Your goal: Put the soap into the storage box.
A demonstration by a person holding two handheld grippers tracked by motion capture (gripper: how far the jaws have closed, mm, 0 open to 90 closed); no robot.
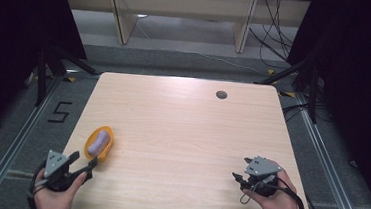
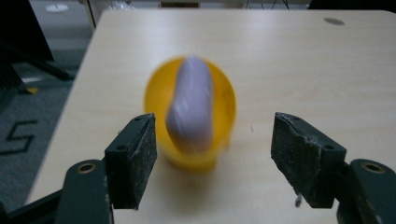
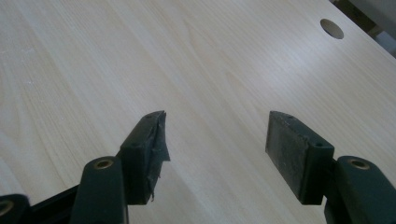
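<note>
A yellow bowl (image 1: 90, 151) stands near the table's front left edge with a pale purple oblong object (image 1: 101, 141) lying in it. My left gripper (image 1: 84, 159) sits just in front of the bowl, at the table's edge. In the left gripper view the bowl (image 2: 156, 91) and the purple object (image 2: 191, 102) are blurred and lie just beyond the left gripper (image 2: 215, 123), which is open with both pads clear of the bowl. My right gripper (image 1: 239, 169) rests at the front right of the table; in its own view the right gripper (image 3: 217, 119) is open over bare wood.
The light wooden table (image 1: 182, 124) has a round cable hole (image 1: 221, 95) near its far right edge. Beyond it are grey floor, table legs and cables. Dark curtains and stands flank both sides.
</note>
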